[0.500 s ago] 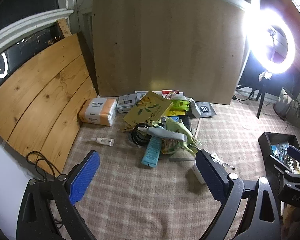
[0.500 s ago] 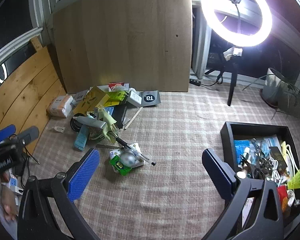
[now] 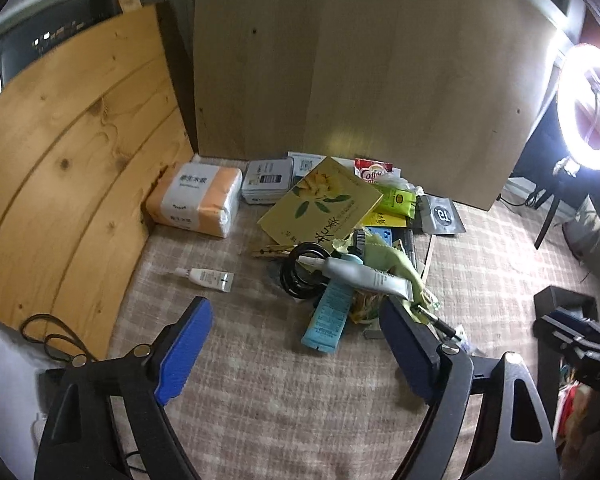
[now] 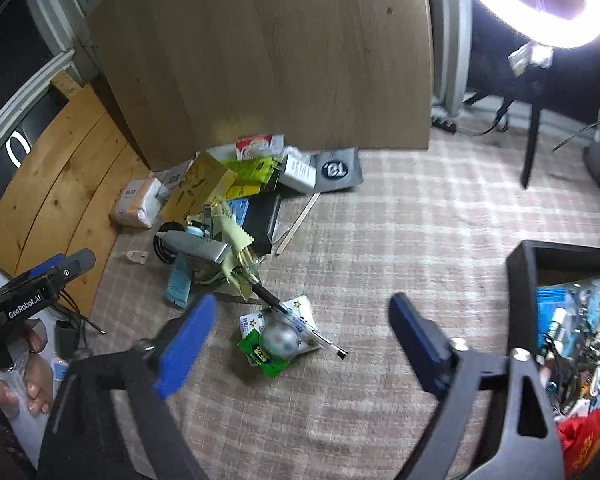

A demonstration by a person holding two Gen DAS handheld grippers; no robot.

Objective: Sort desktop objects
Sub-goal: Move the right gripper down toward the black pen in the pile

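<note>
A tissue pack point(image 3: 196, 199) lies far left against the pine board point(image 3: 60, 168), a small white tube point(image 3: 210, 279) nearby on the checked worktop point(image 3: 280, 400). The left gripper point(image 3: 296, 354) hangs with jaws spread, empty, before the heap: yellow booklet point(image 3: 320, 204), grey tube point(image 3: 364, 276), teal packet point(image 3: 329, 316). The right gripper point(image 4: 300, 342), jaws also released, hovers over a silver ball point(image 4: 279, 339) and pen point(image 4: 296, 314). The black tray point(image 4: 524, 272) sits far right.

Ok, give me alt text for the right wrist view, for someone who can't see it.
The open right gripper hovers over a checked cloth, aimed at a silver ball lying on small packets beside a black pen. A clutter pile lies behind; a black tray of items sits right.
</note>
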